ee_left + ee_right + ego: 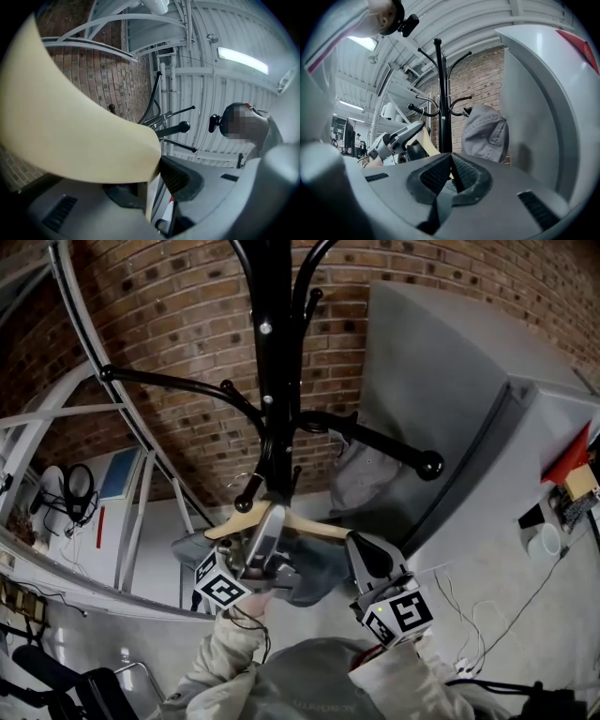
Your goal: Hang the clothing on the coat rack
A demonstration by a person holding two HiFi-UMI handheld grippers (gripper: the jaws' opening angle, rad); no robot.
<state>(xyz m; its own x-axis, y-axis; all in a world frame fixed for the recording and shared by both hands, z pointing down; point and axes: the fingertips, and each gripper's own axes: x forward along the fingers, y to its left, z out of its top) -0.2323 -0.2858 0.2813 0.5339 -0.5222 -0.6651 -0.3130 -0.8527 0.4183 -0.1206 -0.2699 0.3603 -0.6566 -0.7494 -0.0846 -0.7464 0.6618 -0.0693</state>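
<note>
A black coat rack [277, 381] stands in front of the brick wall. My left gripper [272, 514] is shut on a pale wooden hanger [246, 517] right beside the pole, below a short ball-tipped peg [246, 502]. A grey-blue garment [314, 573] hangs from the hanger. In the left gripper view the hanger [70, 131] fills the space between the jaws of the left gripper [150, 187]. My right gripper [361, 554] is at the garment's right edge. In its own view the right gripper [451, 171] has its pads together with grey cloth pinched low between them. I cannot tell whether the hanger's hook rests on a peg.
A grey garment [361, 474] hangs on the rack's right arm [394, 451], also seen as grey cloth [485, 133]. A large grey cabinet [469, 409] stands close on the right. White metal framing [84, 418] runs along the left. Cables [469, 615] lie on the floor.
</note>
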